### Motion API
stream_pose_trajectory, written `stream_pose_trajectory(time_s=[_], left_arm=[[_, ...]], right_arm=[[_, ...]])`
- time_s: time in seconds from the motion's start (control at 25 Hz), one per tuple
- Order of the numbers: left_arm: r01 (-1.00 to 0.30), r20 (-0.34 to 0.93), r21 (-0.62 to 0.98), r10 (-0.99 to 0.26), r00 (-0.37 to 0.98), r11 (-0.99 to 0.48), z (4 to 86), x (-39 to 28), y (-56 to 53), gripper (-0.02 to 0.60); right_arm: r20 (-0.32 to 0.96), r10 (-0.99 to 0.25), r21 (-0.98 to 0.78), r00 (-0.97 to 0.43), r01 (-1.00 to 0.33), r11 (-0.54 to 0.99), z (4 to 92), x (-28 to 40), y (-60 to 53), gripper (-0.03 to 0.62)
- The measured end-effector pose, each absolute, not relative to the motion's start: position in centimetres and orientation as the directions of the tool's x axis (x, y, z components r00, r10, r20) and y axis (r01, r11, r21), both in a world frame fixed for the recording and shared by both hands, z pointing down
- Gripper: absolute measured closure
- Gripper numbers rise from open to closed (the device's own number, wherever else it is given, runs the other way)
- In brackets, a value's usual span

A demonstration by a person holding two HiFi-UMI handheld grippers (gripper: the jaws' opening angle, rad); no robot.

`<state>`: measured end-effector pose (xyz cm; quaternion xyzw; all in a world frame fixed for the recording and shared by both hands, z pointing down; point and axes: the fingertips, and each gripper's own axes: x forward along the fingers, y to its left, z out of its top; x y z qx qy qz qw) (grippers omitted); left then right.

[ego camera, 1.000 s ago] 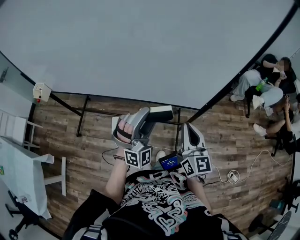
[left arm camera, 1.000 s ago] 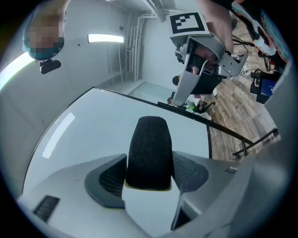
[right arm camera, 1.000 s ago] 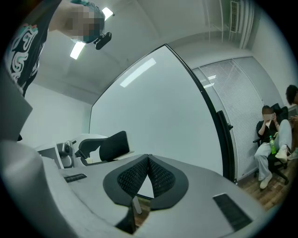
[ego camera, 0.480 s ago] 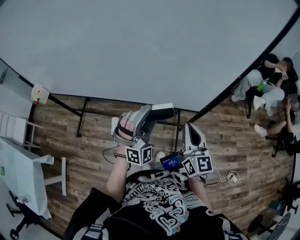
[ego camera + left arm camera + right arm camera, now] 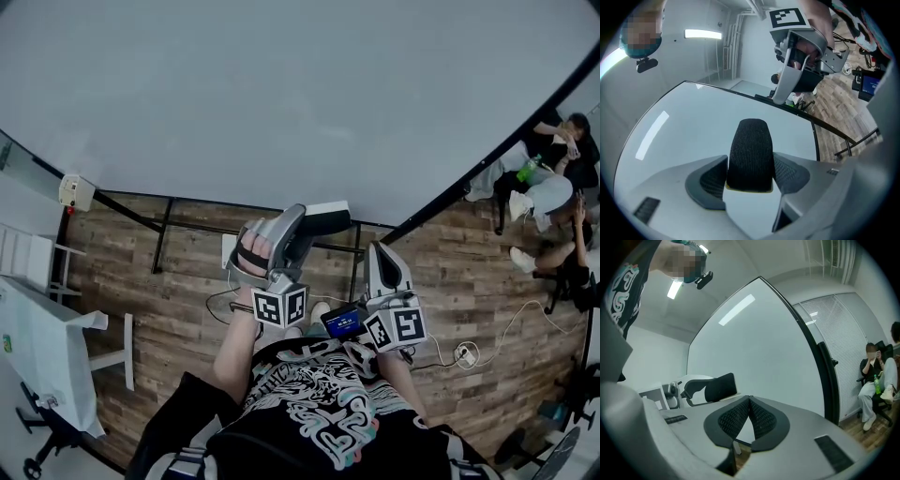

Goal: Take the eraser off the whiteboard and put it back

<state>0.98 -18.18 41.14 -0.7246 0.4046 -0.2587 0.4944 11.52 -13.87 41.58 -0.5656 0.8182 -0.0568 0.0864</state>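
Your left gripper's (image 5: 750, 158) jaws grasp the eraser (image 5: 749, 140) across its narrow sides, a sound hold since it looks light, stiff-backed and felt-soft, while your right gripper's (image 5: 749, 416) jaws are clenched, empty.

office meeting room: big standing whiteboard (image 5: 281, 94), wood-plank floor (image 5: 459, 281), window blinds (image 5: 841, 338), seated people (image 5: 551, 192)
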Motion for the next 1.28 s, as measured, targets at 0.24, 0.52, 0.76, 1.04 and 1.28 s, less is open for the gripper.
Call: stream_pose_trajectory(time_s=[0.24,0.52,0.76,1.04,1.28], left_arm=[[-0.332,-0.024,-0.925,-0.845,0.534,-0.184,41.4,1.3,-19.3,0.293],[-0.341,-0.024,-0.922,-0.851,0.525,-0.184,41.7,1.2,-20.7,0.293],[-0.334,-0.014,-0.922,-0.845,0.534,-0.196,42.3,2.3,-21.8,0.293],[-0.335,-0.015,-0.921,-0.842,0.540,-0.199,42.6,2.6,-22.8,0.293],[-0.342,-0.014,-0.917,-0.842,0.540,-0.204,42.8,2.7,-23.4,0.293]], right_arm=[[-0.076,-0.931,-0.194,-0.358,-0.910,0.366,41.7,11.6,-15.3,0.589],[-0.066,-0.928,-0.195,-0.367,-0.907,0.372,42.2,11.4,-16.5,0.589],[-0.056,-0.932,-0.198,-0.359,-0.911,0.363,42.6,12.2,-17.5,0.589],[-0.046,-0.936,-0.192,-0.350,-0.916,0.352,42.9,12.6,-18.2,0.589],[-0.044,-0.939,-0.199,-0.341,-0.918,0.343,43.2,13.0,-18.4,0.589]])
